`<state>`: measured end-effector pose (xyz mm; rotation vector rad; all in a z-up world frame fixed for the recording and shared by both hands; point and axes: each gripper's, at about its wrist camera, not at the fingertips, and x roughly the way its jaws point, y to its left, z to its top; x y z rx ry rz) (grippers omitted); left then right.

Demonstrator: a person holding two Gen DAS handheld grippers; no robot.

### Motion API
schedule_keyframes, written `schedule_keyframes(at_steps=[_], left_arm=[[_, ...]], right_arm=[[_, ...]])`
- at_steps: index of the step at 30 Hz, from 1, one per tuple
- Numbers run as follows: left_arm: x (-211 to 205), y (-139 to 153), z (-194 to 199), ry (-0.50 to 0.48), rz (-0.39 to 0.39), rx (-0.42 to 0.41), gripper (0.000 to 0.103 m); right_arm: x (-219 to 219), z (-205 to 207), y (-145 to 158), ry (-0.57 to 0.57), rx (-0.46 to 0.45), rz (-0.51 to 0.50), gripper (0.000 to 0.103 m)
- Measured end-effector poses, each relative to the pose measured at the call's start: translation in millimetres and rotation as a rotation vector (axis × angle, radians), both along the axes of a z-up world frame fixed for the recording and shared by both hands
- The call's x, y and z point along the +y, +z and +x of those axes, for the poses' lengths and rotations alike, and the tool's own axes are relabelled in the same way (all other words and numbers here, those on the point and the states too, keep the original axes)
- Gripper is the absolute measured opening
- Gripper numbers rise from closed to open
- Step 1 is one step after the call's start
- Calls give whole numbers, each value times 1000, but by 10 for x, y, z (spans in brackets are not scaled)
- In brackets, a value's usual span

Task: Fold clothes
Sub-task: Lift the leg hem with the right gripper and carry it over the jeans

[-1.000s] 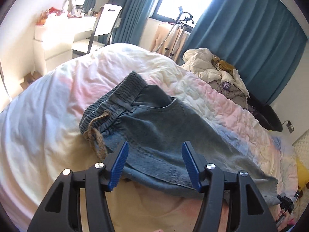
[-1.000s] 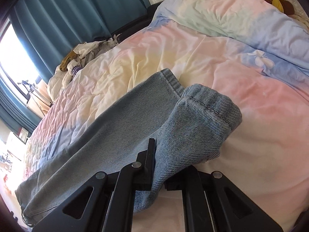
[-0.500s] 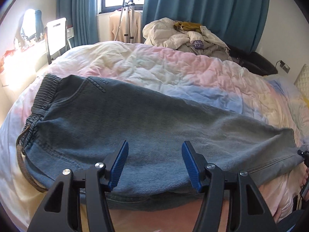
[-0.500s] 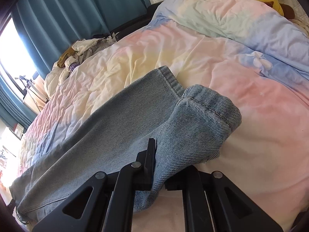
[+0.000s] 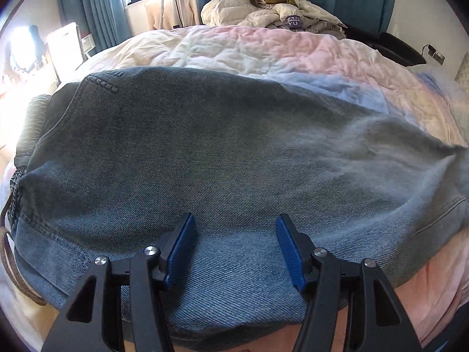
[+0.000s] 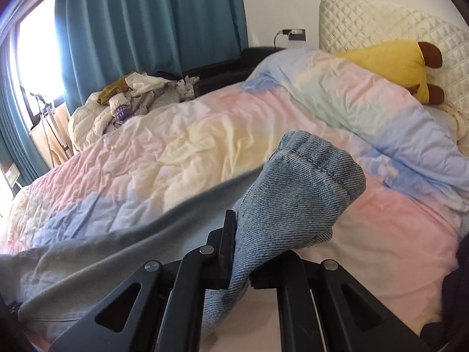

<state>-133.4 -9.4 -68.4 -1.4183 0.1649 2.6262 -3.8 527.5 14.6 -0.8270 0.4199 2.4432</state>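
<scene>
A pair of blue jeans (image 5: 205, 152) lies lengthwise across the pastel quilt (image 5: 249, 50), its elastic waistband and brown drawstring (image 5: 11, 252) at the left. My left gripper (image 5: 234, 220) hovers just over the near edge of the denim. It is open, with nothing between its blue pads (image 5: 181, 243). In the right wrist view my right gripper (image 6: 243, 234) is shut on the jeans' leg end, and the stitched hem (image 6: 310, 182) bulges up above the jaws, raised off the quilt (image 6: 176, 152). The rest of the leg (image 6: 102, 258) trails down to the left.
A heap of pale clothes (image 5: 272, 8) sits beyond the bed's far side, also in the right wrist view as the heap (image 6: 126, 108). A yellow plush toy (image 6: 390, 64) leans on the quilted headboard (image 6: 381, 20). Teal curtains (image 6: 146, 23) and a black seat (image 6: 228, 70) stand behind.
My left gripper swung over the jeans and sank closer to the denim, still open. My right gripper lifted the held hem and turned toward the headboard.
</scene>
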Motion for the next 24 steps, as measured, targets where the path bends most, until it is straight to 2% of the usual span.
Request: schedule_keyframes(at_steps=[8, 14, 19, 24], left_arm=[[-37, 45, 46, -17, -11, 9, 59], [-125, 107, 83, -5, 2, 29, 59], [-270, 195, 103, 15, 45, 49, 59], [-474, 280, 38, 54, 95, 62, 59]], right_arm=[[-910, -384, 832, 127, 116, 67, 6], [-1772, -625, 1176, 236, 178, 137, 6], [-2456, -773, 1211, 327, 215, 191, 6], [-3073, -904, 868, 435, 174, 173, 6]])
